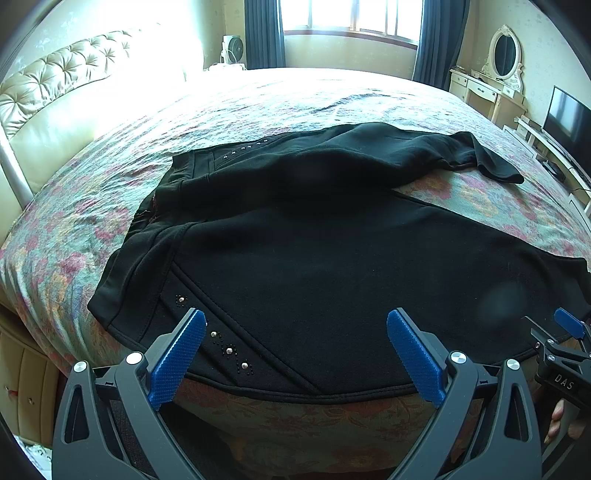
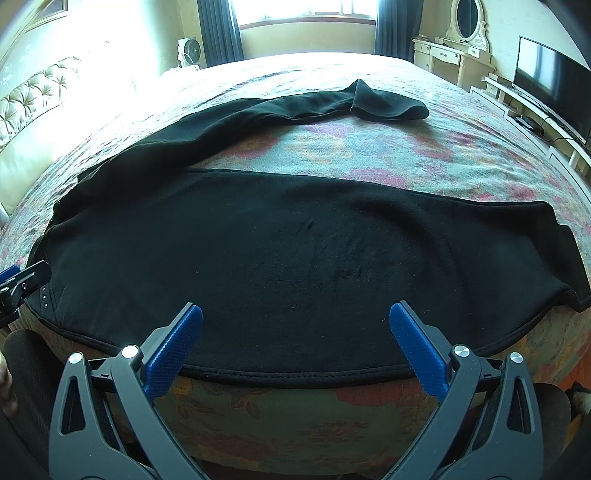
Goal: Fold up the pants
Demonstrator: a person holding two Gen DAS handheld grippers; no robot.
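Black pants (image 1: 314, 266) flat across floral bedspread (image 1: 258, 99), left claw (image 1: 295, 354) and right claw (image 2: 295, 350) both agape, empty.

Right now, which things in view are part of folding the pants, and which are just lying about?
For the job:
pants, spread on the bed
left gripper, open
right gripper, open

Lying about:
fan
dresser with mirror
TV
curtains
headboard

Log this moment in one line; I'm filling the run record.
pants: spread on bed, legs apart | left claw: open, empty | right claw: open, empty
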